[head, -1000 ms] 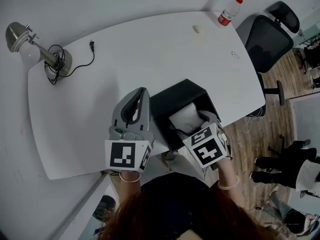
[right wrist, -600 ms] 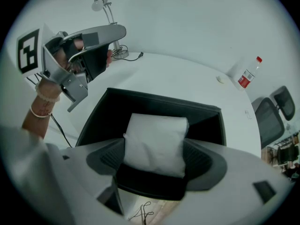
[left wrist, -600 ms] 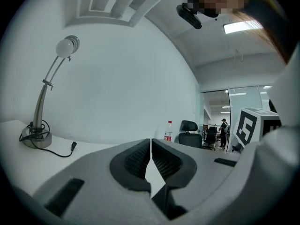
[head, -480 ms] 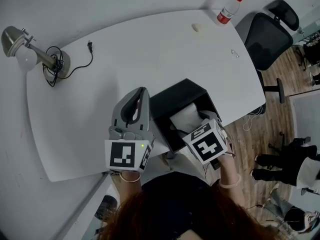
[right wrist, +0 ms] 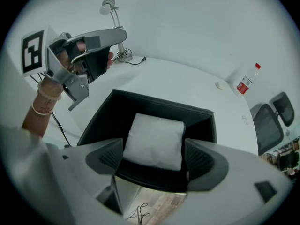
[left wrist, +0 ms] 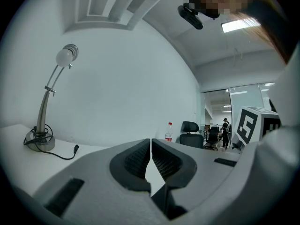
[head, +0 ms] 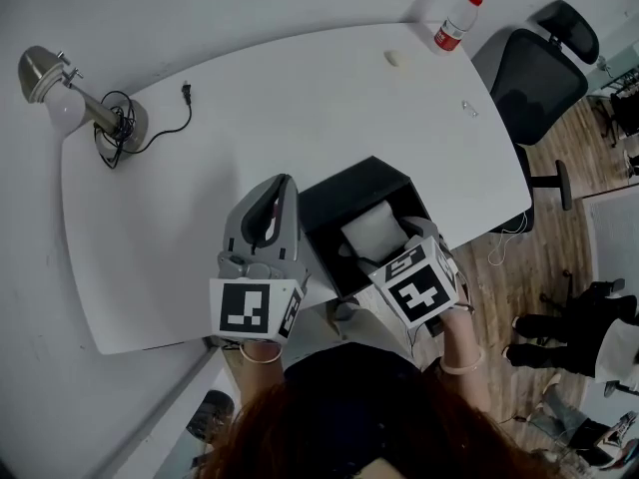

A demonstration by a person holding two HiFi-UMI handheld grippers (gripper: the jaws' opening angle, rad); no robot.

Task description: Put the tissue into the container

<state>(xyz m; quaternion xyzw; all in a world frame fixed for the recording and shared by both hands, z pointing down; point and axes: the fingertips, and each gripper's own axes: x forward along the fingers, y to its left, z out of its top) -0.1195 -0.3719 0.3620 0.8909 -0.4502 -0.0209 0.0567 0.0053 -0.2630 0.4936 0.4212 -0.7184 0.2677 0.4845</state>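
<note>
The white tissue pack (head: 372,232) (right wrist: 155,140) lies flat inside the black open-top container (head: 329,208) (right wrist: 105,112) at the table's near edge. My right gripper (head: 412,247) (right wrist: 153,157) is open, its jaws spread wide just above the container's near rim, apart from the tissue. Left of the container my left gripper (head: 283,190) (left wrist: 150,159) is shut with nothing between its jaws, held over the table.
A desk lamp (head: 70,98) with a black cable stands at the white table's (head: 300,98) far left. A red-capped bottle (head: 455,23) is at the far right corner, and a black office chair (head: 534,73) is beyond the table's right edge.
My right gripper has drawn back slightly toward me and lower, leaving more of the tissue uncovered in the container. The left gripper has stayed where it was.
</note>
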